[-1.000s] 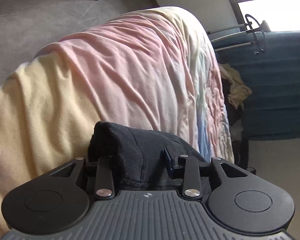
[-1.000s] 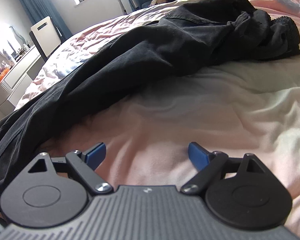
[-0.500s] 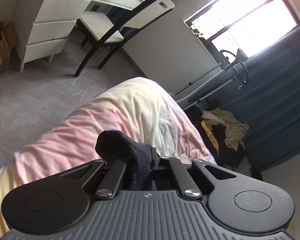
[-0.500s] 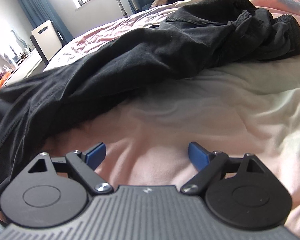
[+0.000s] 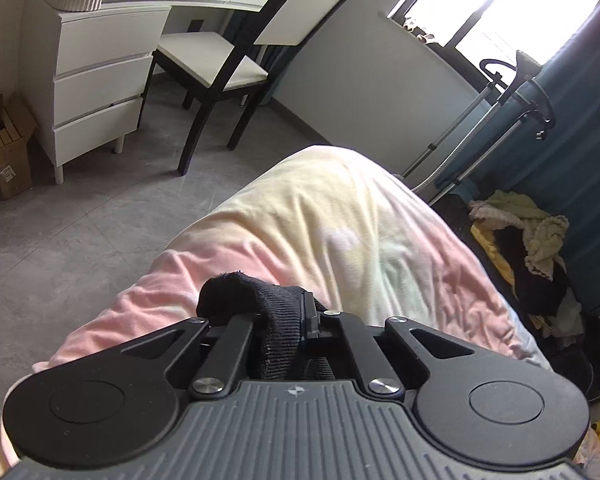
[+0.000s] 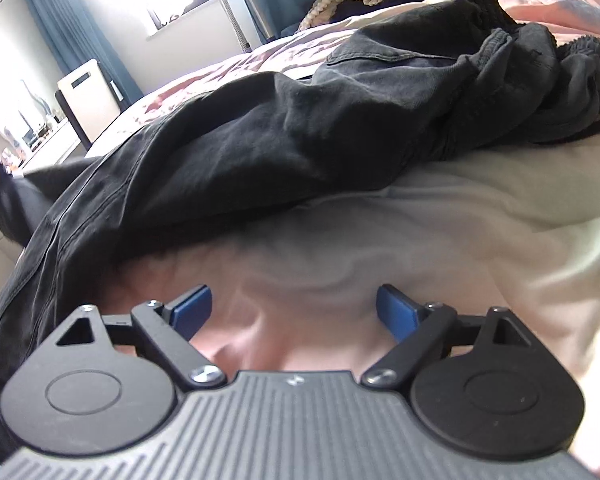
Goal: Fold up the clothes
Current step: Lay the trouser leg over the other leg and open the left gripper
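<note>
A pair of black trousers (image 6: 300, 132) lies stretched across the bed, its bunched waist end at the far right and a leg rising off the sheet at the left. My left gripper (image 5: 288, 320) is shut on a black ribbed cuff (image 5: 256, 300) of those trousers, held above the bed's corner. My right gripper (image 6: 294, 308) is open just above the pink and cream bedsheet (image 6: 440, 232), a little in front of the trousers and touching nothing.
A white chest of drawers (image 5: 88, 76) and a black-framed chair (image 5: 228, 68) stand on the grey floor beyond the bed. A pile of clothes (image 5: 528, 240) lies by the blue curtain (image 5: 572, 140), with a metal stand (image 5: 500, 108) beside it. A cardboard box (image 5: 4, 144) sits at far left.
My left gripper has lifted and tilted upward with the cuff, so the room has come into view. The trouser leg at the left has risen off the bed. My right gripper has stayed in place.
</note>
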{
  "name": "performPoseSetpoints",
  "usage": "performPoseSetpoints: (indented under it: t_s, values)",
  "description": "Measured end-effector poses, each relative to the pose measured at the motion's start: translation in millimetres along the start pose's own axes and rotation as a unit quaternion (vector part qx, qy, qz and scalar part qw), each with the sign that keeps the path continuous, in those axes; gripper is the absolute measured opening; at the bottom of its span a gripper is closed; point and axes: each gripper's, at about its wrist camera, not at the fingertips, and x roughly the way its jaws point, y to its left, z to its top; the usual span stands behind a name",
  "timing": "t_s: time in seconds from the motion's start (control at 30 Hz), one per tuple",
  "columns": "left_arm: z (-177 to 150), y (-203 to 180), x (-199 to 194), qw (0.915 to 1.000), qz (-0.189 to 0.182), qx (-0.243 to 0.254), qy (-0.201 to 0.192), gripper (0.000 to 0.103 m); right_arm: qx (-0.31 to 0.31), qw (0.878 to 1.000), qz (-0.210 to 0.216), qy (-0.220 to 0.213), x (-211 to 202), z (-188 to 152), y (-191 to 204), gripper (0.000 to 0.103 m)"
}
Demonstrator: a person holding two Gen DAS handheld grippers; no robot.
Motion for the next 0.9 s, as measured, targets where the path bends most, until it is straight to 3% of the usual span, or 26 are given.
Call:
performPoseSetpoints:
  t_s: [0.03, 0.1, 0.13, 0.17, 0.23, 0.3, 0.4, 0.5, 0.6, 0.7, 0.8, 0.9]
  values:
    - [-2.4, 5.3, 1.5, 1.0000, 0.004, 0.001, 0.003, 0.010, 0.002, 1.000, 0.001, -0.001, 2.4, 2.8, -0.9, 0.090]
    - [-3.9, 12.2, -4.4, 0.9998, 0.017, 0.004, 0.004, 0.032, 0.004, 1.000, 0.003, -0.002, 4.3, 5.2, -1.3, 0.090]
    - [-3.6, 13.3, -11.8, 0.9996, 0.026, 0.006, 0.002, 0.057, 0.005, 1.000, 0.004, -0.002, 4.8, 5.8, -1.6, 0.090]
    - [-3.2, 14.5, -19.2, 0.9993, 0.036, 0.008, -0.001, 0.075, 0.007, 1.000, 0.005, -0.003, 5.2, 6.4, -1.9, 0.090]
    - [-3.8, 16.6, -35.4, 0.9991, 0.039, 0.014, -0.002, 0.081, 0.015, 1.000, 0.010, -0.003, 2.8, 7.0, -3.3, 0.090]
    - [-6.5, 17.1, -53.5, 0.9987, 0.036, 0.026, 0.024, 0.085, 0.025, 1.000, 0.017, -0.007, -2.3, 7.4, -5.0, 0.090]
    - [-29.7, 1.6, -92.8, 0.9904, 0.070, 0.112, 0.041, 0.085, 0.044, 0.998, 0.027, -0.024, -16.7, 8.3, -8.8, 0.090]
    - [-69.7, -15.1, -134.8, 0.9770, 0.065, 0.195, 0.059, 0.086, 0.068, 0.996, 0.033, -0.045, -35.0, 9.1, -13.9, 0.090]
    - [-131.0, -34.3, -171.8, 0.9497, 0.054, 0.292, 0.098, 0.086, 0.086, 0.993, 0.044, -0.060, -51.7, 7.6, -17.0, 0.090]
    - [-195.2, -51.2, -197.9, 0.9147, 0.043, 0.378, 0.136, 0.088, 0.106, 0.990, 0.064, -0.075, -72.7, 3.9, -23.4, 0.090]
    - [-254.3, -68.9, -211.3, 0.8733, 0.013, 0.454, 0.177, 0.088, 0.125, 0.985, 0.084, -0.089, -93.9, 0.1, -29.9, 0.090]
    - [-308.7, -90.9, -207.9, 0.8182, 0.000, 0.536, 0.207, 0.088, 0.158, 0.977, 0.100, -0.106, -114.6, -5.0, -43.1, 0.090]
